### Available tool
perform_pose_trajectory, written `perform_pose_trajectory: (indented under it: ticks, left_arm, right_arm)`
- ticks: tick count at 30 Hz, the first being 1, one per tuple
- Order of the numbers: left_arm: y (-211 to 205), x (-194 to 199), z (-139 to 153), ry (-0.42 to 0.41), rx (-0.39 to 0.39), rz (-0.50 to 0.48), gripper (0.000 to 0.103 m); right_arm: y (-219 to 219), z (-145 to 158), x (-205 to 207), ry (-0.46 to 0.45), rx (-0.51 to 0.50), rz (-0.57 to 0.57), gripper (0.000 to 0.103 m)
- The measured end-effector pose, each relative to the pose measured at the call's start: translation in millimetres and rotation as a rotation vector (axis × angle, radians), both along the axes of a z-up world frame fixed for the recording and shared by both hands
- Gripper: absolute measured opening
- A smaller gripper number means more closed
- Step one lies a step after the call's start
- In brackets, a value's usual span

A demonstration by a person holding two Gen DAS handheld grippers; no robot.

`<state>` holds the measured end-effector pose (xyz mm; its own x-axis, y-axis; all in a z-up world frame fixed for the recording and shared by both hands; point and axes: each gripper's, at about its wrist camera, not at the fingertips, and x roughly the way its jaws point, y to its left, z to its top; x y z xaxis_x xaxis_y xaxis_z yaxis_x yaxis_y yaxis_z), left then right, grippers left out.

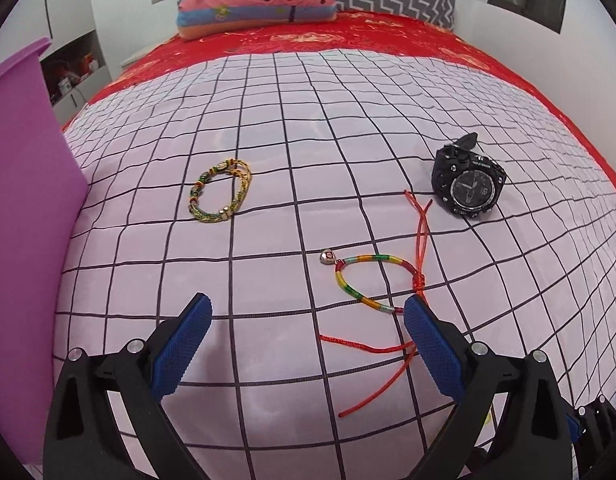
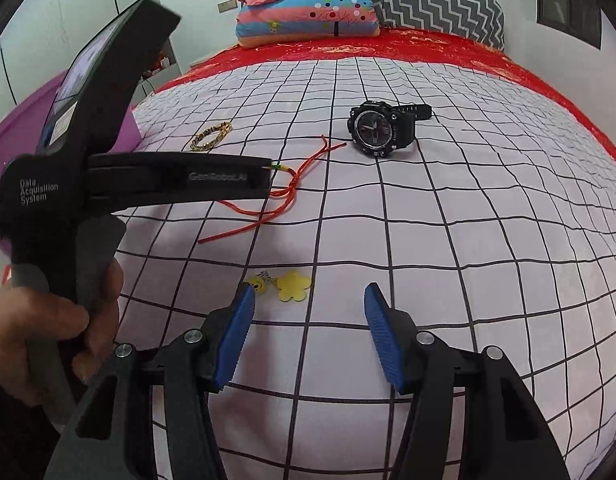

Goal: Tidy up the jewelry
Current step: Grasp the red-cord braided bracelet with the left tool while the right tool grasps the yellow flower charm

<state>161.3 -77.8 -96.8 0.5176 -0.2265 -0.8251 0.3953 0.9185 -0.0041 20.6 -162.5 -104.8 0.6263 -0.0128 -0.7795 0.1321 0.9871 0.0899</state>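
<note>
Both tools gape empty: our left tool (image 1: 308, 316) straddles the woven bracelet (image 1: 368, 280) for pickup; our right tool (image 2: 308, 300) nears the yellow charm (image 2: 293, 286).

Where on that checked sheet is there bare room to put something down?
Bare sheet lies beyond the beaded bracelet and black watch, up to the red blanket, and between those two. It is crowded near the left gripper, where the braided bracelet trails red cords.
</note>
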Motion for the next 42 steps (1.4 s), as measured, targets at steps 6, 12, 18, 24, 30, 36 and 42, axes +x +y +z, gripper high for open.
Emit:
perform_pose_trajectory:
  ticks: [6,12,18,24,30,36,42]
  left_arm:
    - [-3.4,7.0,-10.4,0.022,-0.027,-0.011,0.095]
    - [-12.1,9.5,-19.5,0.025,-0.016,-0.033,0.094]
    - [-27.1,8.6,-20.7,0.010,0.005,-0.075,0.077]
    - [-38.9,9.4,-16.3,0.043,-0.037,-0.129,0.017]
    - [-39.0,9.1,-12.8,0.069,-0.050,-0.141,0.004]
    - [-29.7,-5.8,-1.0,0.058,-0.053,-0.139,0.004]
    - [-10.3,-25.0,12.4,0.047,-0.057,-0.118,0.003]
  right_arm:
    - [3.6,-6.8,4.1,0.008,-0.036,0.020,0.055]
    - [7.8,-12.2,8.5,0.008,-0.051,0.048,0.054]
    - [14.2,-16.9,12.6,0.006,-0.093,0.069,0.052]
    - [17.5,-18.0,15.4,0.008,-0.120,0.094,0.023]
    - [13.8,-15.1,15.3,0.006,-0.096,0.116,0.019]
    - [8.6,-7.3,7.1,-0.002,-0.032,0.113,0.019]
    - [-2.8,3.0,-4.9,-0.015,-0.016,0.096,0.019]
